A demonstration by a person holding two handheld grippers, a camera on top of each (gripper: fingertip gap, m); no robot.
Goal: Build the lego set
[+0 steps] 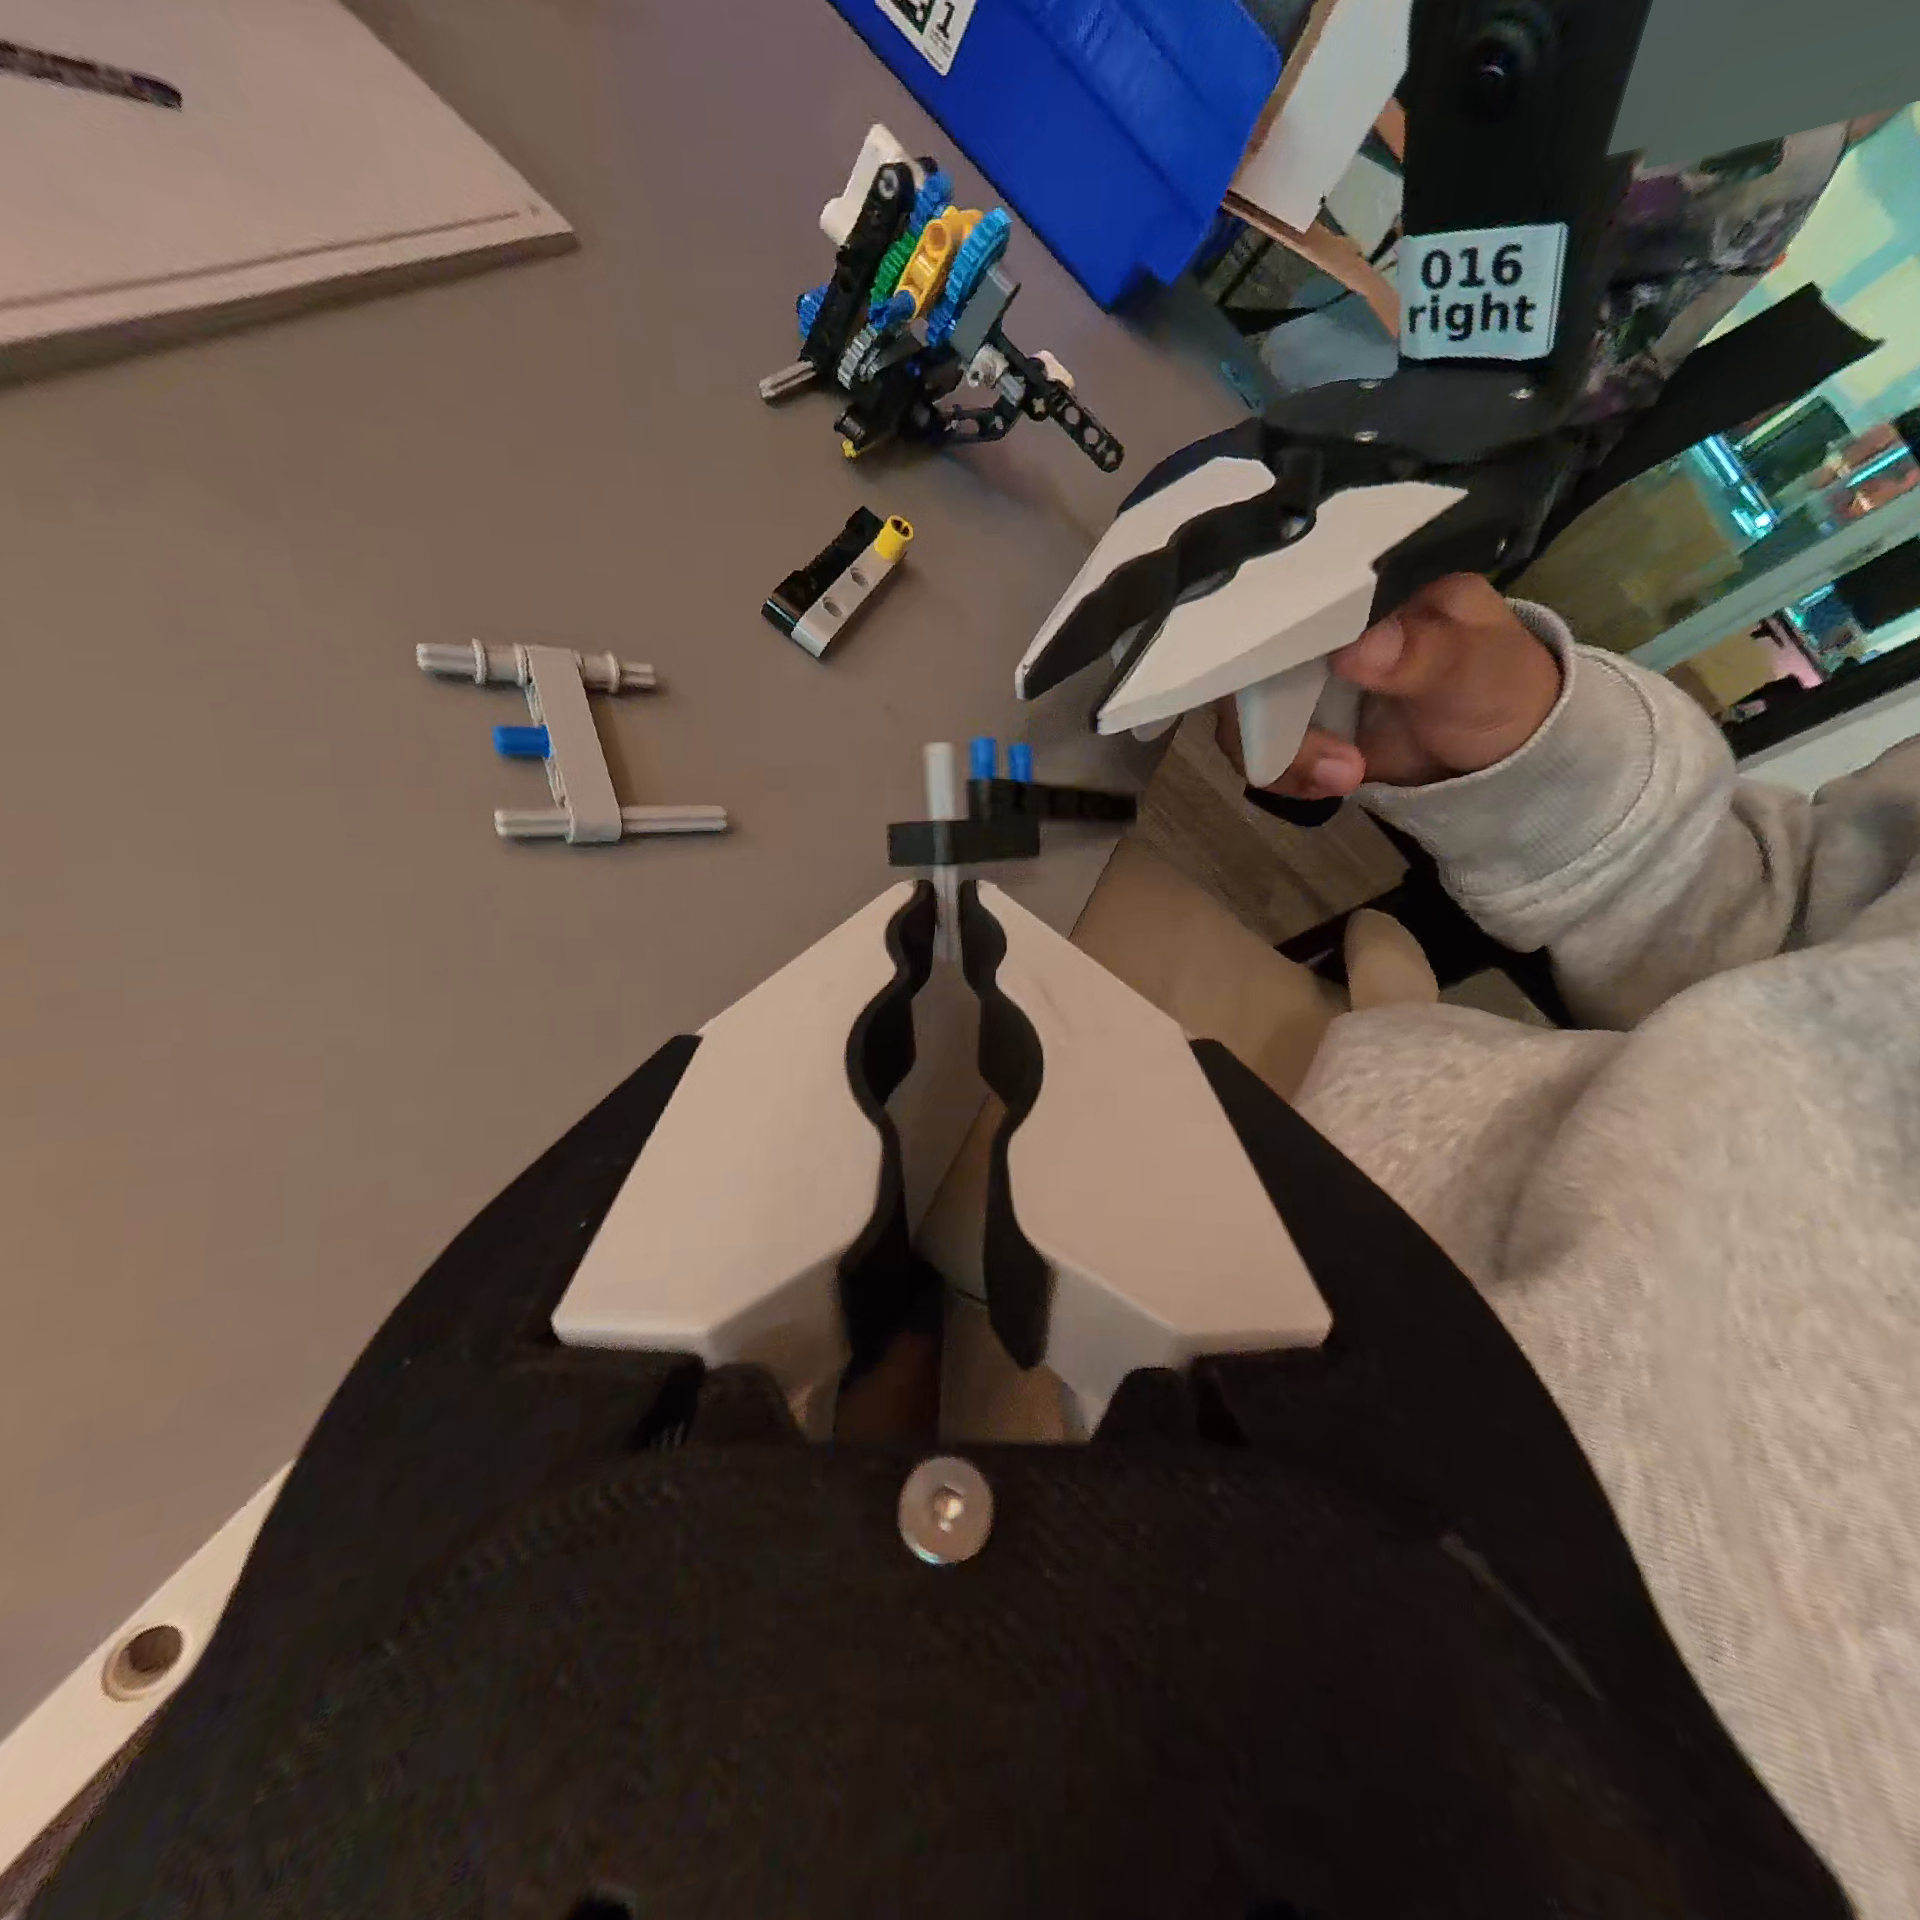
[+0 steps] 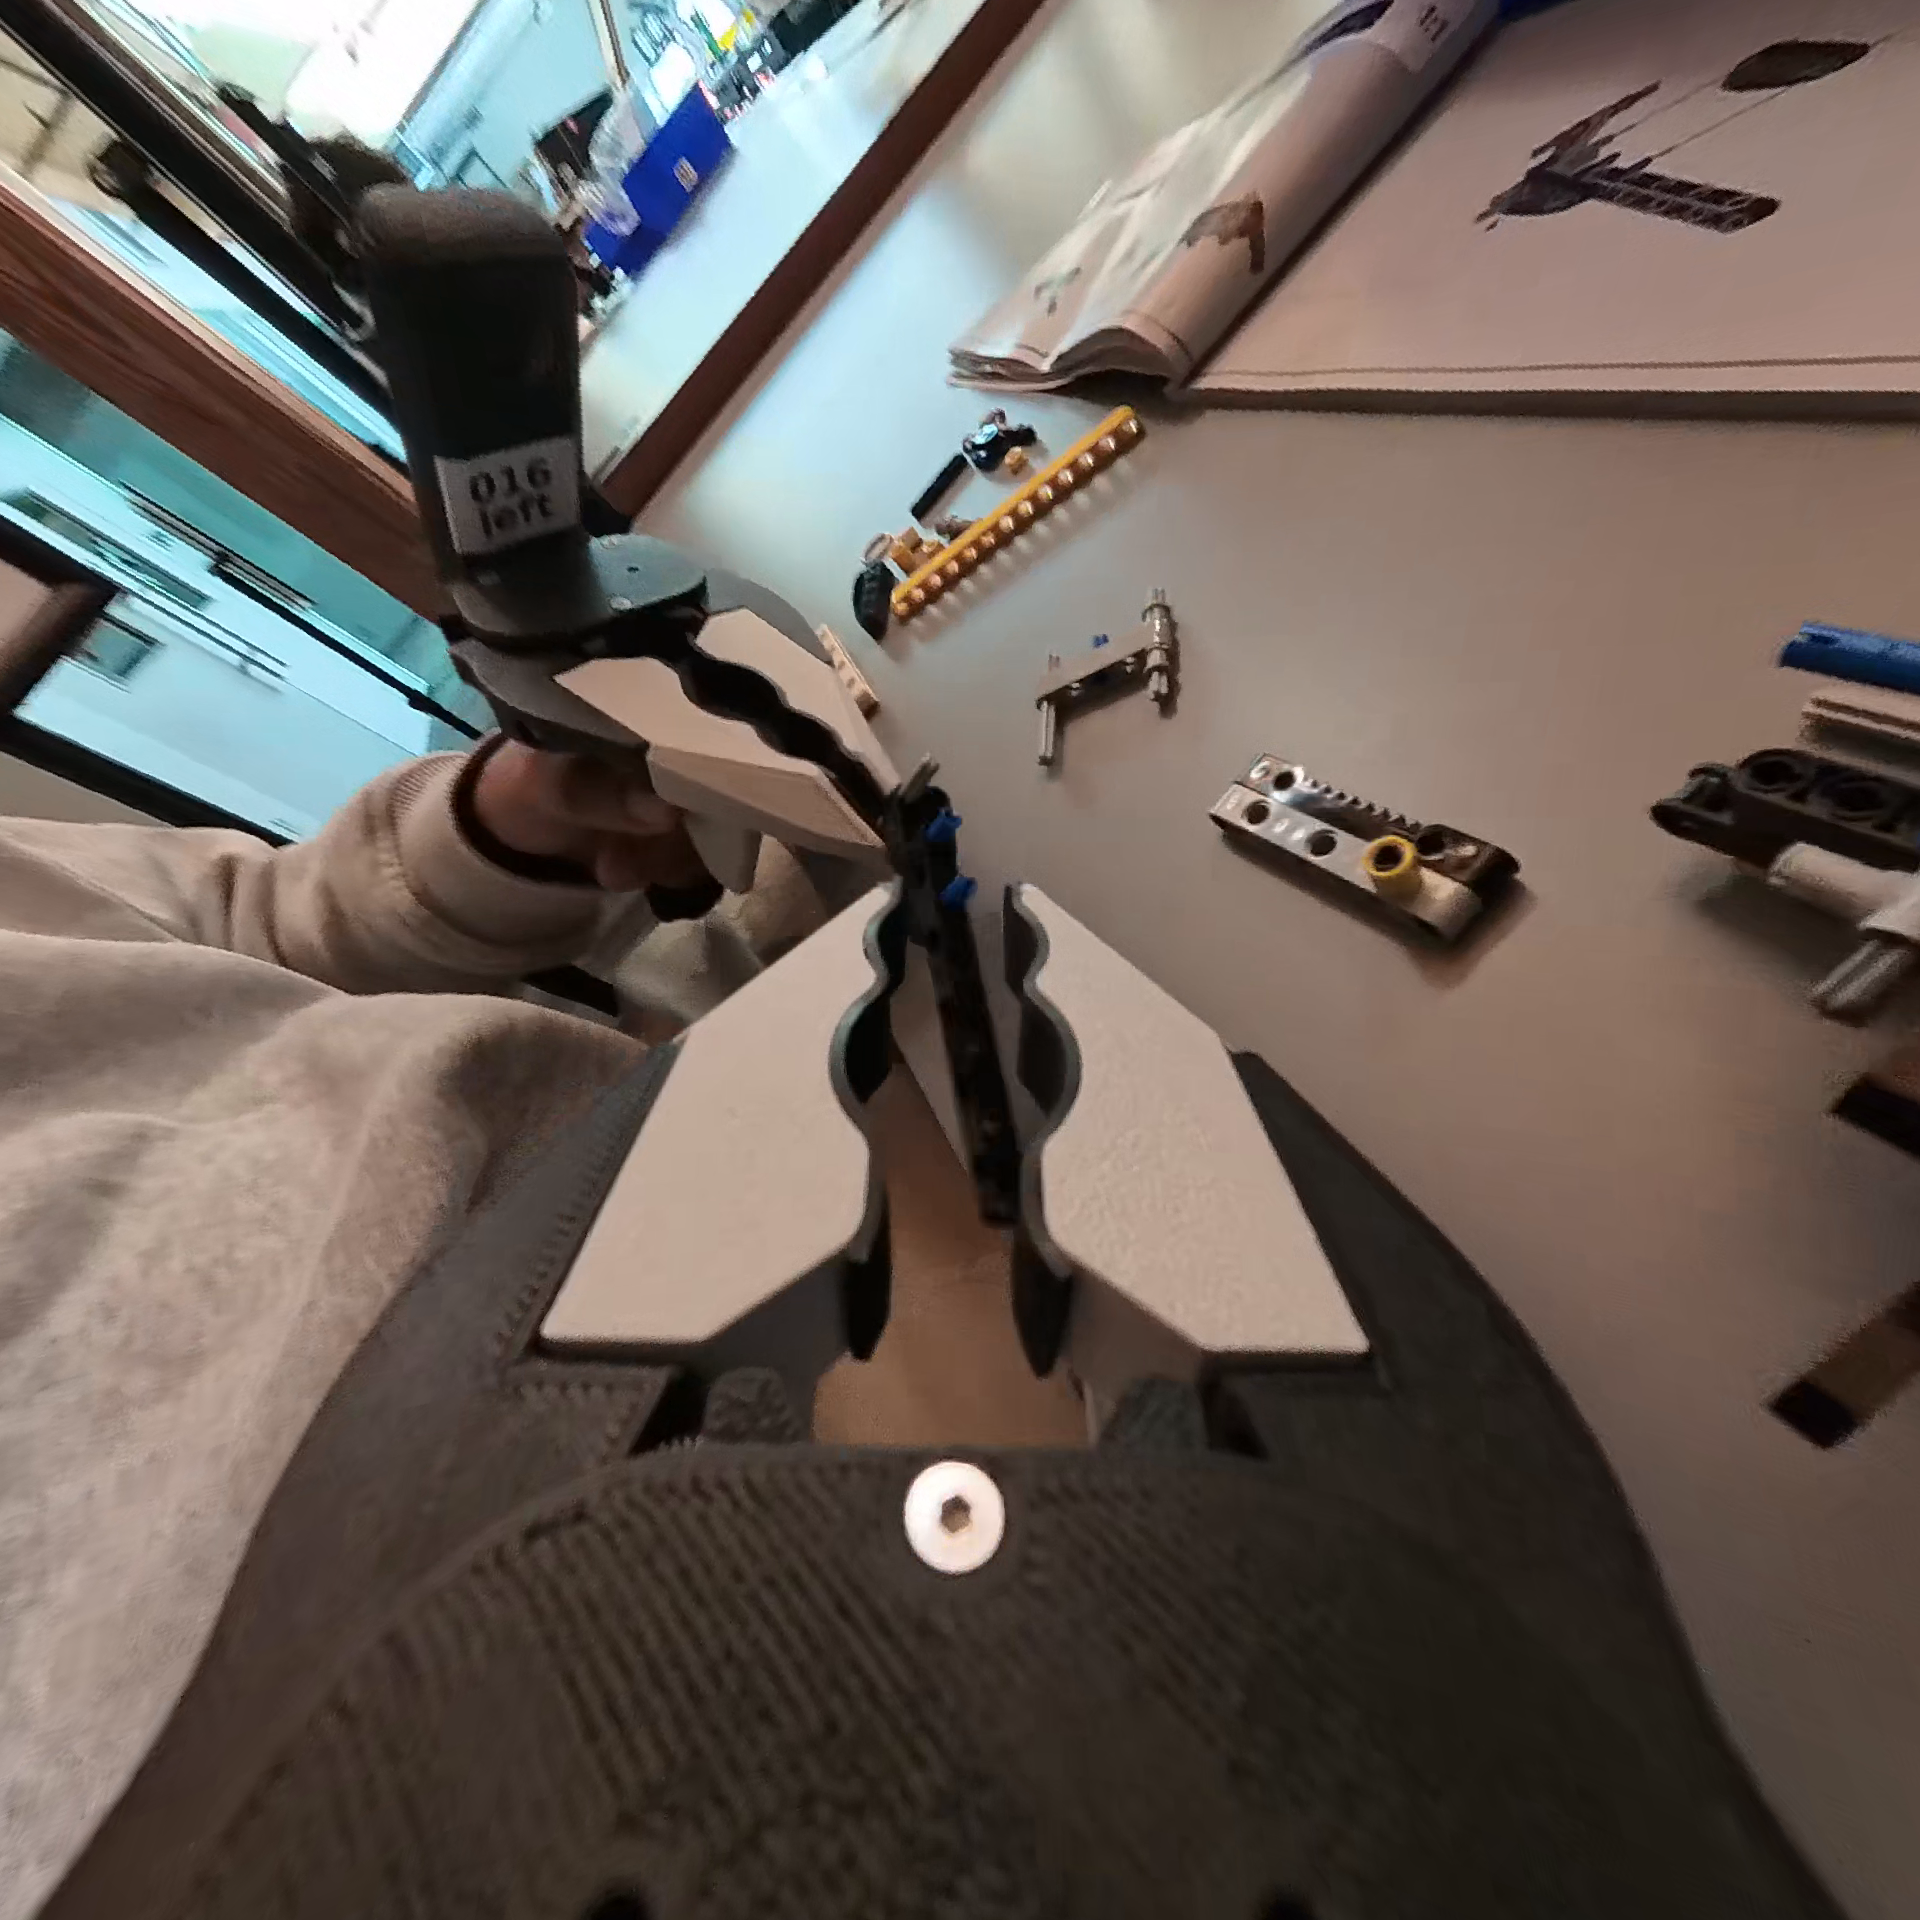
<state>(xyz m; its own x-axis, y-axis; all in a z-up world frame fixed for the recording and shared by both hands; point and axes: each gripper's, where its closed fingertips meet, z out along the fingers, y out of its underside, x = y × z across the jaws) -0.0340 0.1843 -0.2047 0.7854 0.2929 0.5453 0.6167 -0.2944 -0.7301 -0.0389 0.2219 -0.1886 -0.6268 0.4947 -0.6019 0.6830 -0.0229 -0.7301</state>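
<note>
My left gripper (image 1: 943,894) is shut on a thin grey axle (image 1: 938,790), held in the air near the table's edge. The axle runs through a small black beam piece (image 1: 966,836) carrying two blue pins (image 1: 982,756). In the right wrist view the left gripper (image 2: 894,831) holds this piece by its tip. The black beam (image 2: 961,1018) reaches back between my right gripper's (image 2: 945,899) fingers, with a gap on the right side, so its pads do not press on it. In the left wrist view the right gripper (image 1: 1065,707) hovers open just above the beam's end.
On the grey table lie a grey frame with axles and a blue pin (image 1: 566,743), a black-and-grey beam with a yellow bush (image 1: 836,582), and a geared assembly (image 1: 914,301). A blue bin (image 1: 1091,135) and a booklet (image 1: 208,187) lie farther off. A long yellow beam (image 2: 1013,520) lies by the table's edge. The tips of one gripper are about 5 centimetres away from the tips of the other.
</note>
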